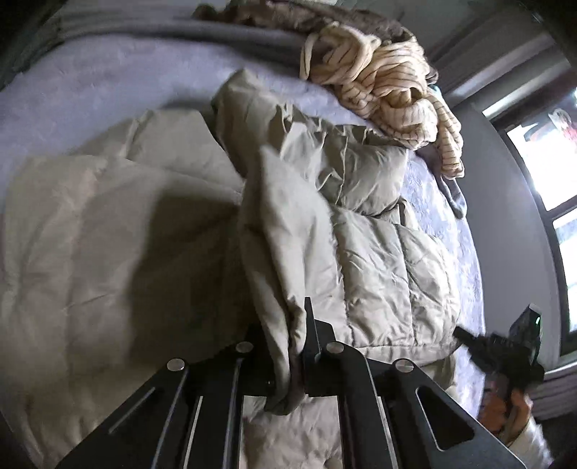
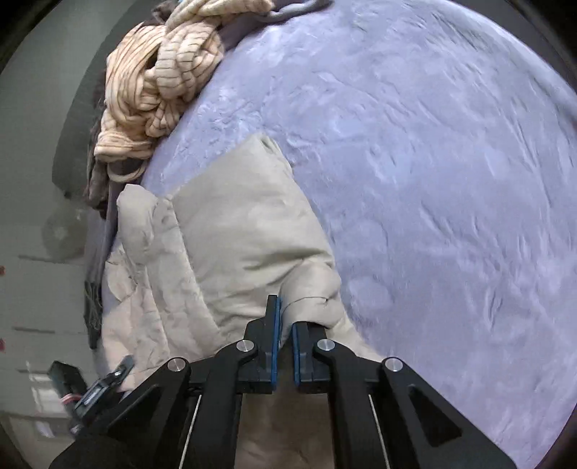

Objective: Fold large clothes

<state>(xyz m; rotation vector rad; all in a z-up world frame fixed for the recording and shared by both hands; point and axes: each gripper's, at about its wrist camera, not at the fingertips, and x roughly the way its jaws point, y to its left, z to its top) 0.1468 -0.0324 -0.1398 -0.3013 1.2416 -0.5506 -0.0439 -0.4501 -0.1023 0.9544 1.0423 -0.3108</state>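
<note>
Below, two hand-held grippers angle steeply down over a bed, each clamped on the same beige quilted jacket (image 1: 378, 252). Seen from its own camera, the left gripper (image 1: 294, 346) has its black fingers pressed together on a bunched fold of the jacket's fabric, which hangs in a narrow gather between them. The right gripper (image 2: 285, 324), shown from the right wrist, pinches a puffy edge of the jacket between its blue-lined pads (image 2: 277, 324), the cloth bulging out just past the tips. From the left wrist view, the person's hand (image 1: 512, 407) grips the right tool's handle at the lower right, a pale sleeve (image 1: 533, 440) at the wrist. The jacket lies spread across the lavender bedspread (image 2: 432, 180), padded in stitched panels, creased, partly doubled over itself, with one flap standing up near the middle. Beyond it, at the bed's edge, sits a heap of cream striped knitwear (image 1: 382, 75) tangled on darker clothes (image 1: 288, 16). A bright window (image 1: 551, 180) shows at the far right.
</note>
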